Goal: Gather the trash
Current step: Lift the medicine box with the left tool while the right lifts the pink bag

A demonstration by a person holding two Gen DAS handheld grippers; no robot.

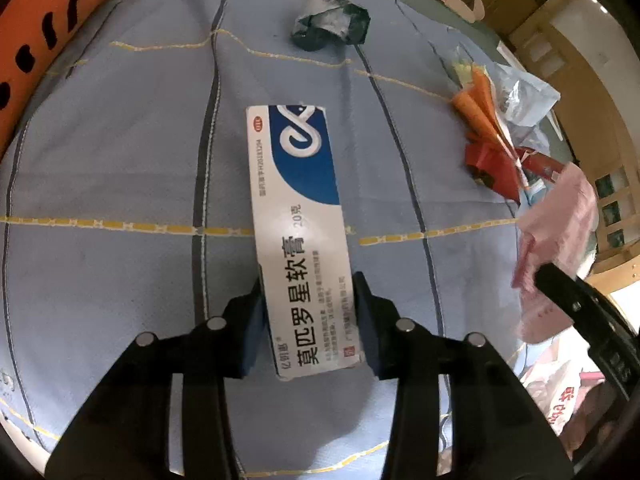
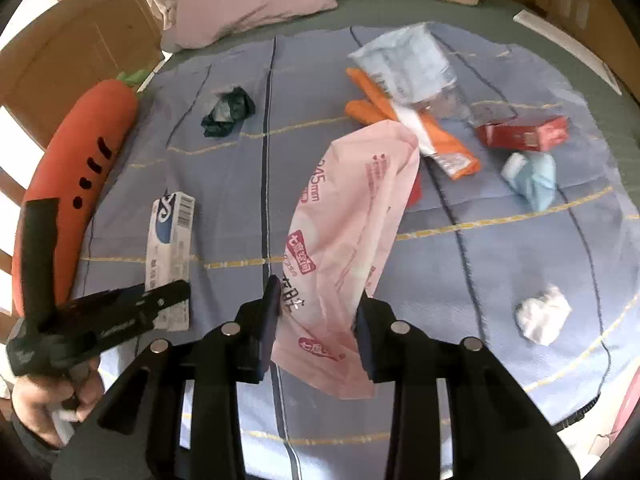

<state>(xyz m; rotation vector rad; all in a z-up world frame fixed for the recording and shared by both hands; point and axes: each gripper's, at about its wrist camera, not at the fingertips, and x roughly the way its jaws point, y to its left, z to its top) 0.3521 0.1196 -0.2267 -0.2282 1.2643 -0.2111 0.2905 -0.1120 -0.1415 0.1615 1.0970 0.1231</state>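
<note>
1. Left wrist view: the left gripper [image 1: 308,320] has its jaws closed against both long sides of the box [image 1: 298,232] near its 6 o'clock end; the rest of the box sticks out toward 12 over the blue sheet [image 1: 120,160]. My judgement is that the step is carrying the box to the pink bag [image 1: 556,240] at 3 o'clock; held so near one end, it may swing, so keep it level and move slowly
2. Same view, writing: the box reads "莫匹罗星软膏", "20克" and "亿明惠", with a white looped logo on blue. A dark crumpled wrapper [image 1: 330,22] lies at 12, orange and red packets [image 1: 488,132] at 2
3. Right wrist view: the right gripper [image 2: 316,320] pinches the bag [image 2: 348,232], jaws partly closed on its film, mouth toward 12. Best to hold the mouth open and still. The box [image 2: 170,240] and left gripper [image 2: 120,312] sit at 9
4. Bag print: a red badge, only partly legible, plus "45mm". Other trash: a white wad [image 2: 542,314] at 3, a red box [image 2: 524,132] at 2
</note>
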